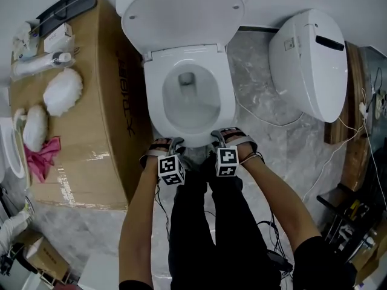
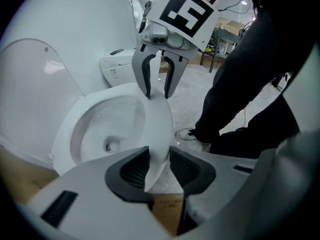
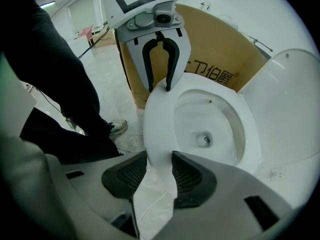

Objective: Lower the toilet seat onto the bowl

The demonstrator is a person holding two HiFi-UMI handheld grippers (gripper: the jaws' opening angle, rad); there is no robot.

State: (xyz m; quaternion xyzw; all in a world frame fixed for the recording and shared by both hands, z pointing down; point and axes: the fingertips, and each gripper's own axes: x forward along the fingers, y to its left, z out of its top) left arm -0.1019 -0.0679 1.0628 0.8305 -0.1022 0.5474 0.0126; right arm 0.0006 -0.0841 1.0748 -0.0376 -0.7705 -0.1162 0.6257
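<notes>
The white toilet seat lies flat on the bowl, and the lid stands raised behind it. Both grippers are at the seat's front rim, side by side. In its own view, my left gripper has the seat's edge filling the gap between its dark pads. My right gripper straddles the same rim with its jaws spread and not clamping. Each gripper also shows in the other's view, fingers astride the rim: the right gripper and the left gripper. In the head view they are the left gripper and the right gripper.
A large cardboard box stands close on the toilet's left, carrying white bundles and a pink cloth. A second toilet is at the right, with cables on the marble floor. The person's dark-trousered legs stand right in front.
</notes>
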